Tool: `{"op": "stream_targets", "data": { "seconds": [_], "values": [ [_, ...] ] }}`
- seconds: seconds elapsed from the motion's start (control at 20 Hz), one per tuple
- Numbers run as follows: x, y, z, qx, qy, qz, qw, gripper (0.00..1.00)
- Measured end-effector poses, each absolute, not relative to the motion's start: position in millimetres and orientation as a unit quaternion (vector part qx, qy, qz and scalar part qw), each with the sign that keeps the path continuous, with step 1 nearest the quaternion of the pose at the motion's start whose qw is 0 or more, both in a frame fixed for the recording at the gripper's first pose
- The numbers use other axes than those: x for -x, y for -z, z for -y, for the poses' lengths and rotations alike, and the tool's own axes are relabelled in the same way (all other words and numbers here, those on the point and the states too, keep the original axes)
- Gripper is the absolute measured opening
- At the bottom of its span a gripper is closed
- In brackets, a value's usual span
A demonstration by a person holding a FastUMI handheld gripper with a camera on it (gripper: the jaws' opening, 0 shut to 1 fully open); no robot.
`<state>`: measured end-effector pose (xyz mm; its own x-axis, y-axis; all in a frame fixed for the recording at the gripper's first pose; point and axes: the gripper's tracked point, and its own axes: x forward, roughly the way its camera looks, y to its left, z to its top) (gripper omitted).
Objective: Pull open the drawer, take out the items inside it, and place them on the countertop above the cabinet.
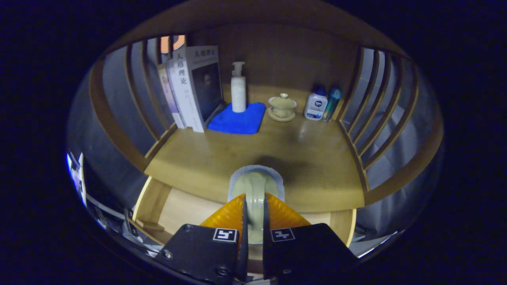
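My gripper [254, 200] is shut on a pale green item in a clear, white-edged packet [256, 184], which stands upright and edge-on between the two fingers. The packet's top hangs just over the front edge of the wooden countertop [222, 154]. Below and in front of that edge the drawer [186, 209] stands pulled open, its light wooden floor showing to the left of the fingers. What lies in the drawer behind the fingers is hidden.
At the back of the countertop stand several books [194, 87], a white pump bottle [238, 89] on a blue cloth [237, 118], a lidded teacup on a saucer [282, 107], a white bottle with a blue cap [315, 106] and a teal bottle [332, 103]. Slatted wooden sides [370, 118] close in left and right.
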<state>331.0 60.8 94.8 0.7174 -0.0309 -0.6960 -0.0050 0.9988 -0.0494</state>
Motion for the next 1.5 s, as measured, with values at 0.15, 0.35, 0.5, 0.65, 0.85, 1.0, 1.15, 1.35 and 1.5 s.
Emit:
{"op": "stream_targets", "data": {
  "seconds": [0.15, 0.35, 0.5, 0.65, 0.85, 1.0, 1.15, 1.35, 1.5],
  "values": [
    [-364, -84, -58, -0.011, 0.019, -0.368, 0.93, 0.18],
    [-397, -75, -56, -0.023, 0.026, -0.369, 0.929, 0.18],
    [-412, -73, -57, -0.005, 0.034, -0.365, 0.93, 0.18],
    [-420, -69, -56, -0.003, 0.039, -0.362, 0.931, 0.18],
    [-424, -68, -56, -0.01, 0.036, -0.352, 0.935, 0.18],
    [-427, -64, -61, -0.022, 0.02, -0.342, 0.939, 0.3],
    [-422, -65, -65, -0.037, 0.015, -0.334, 0.942, 0.53],
    [-417, -66, -63, -0.044, 0.017, -0.315, 0.948, 0.61],
    [-409, -72, -60, -0.034, 0.02, -0.304, 0.952, 0.61]
  ]
}}
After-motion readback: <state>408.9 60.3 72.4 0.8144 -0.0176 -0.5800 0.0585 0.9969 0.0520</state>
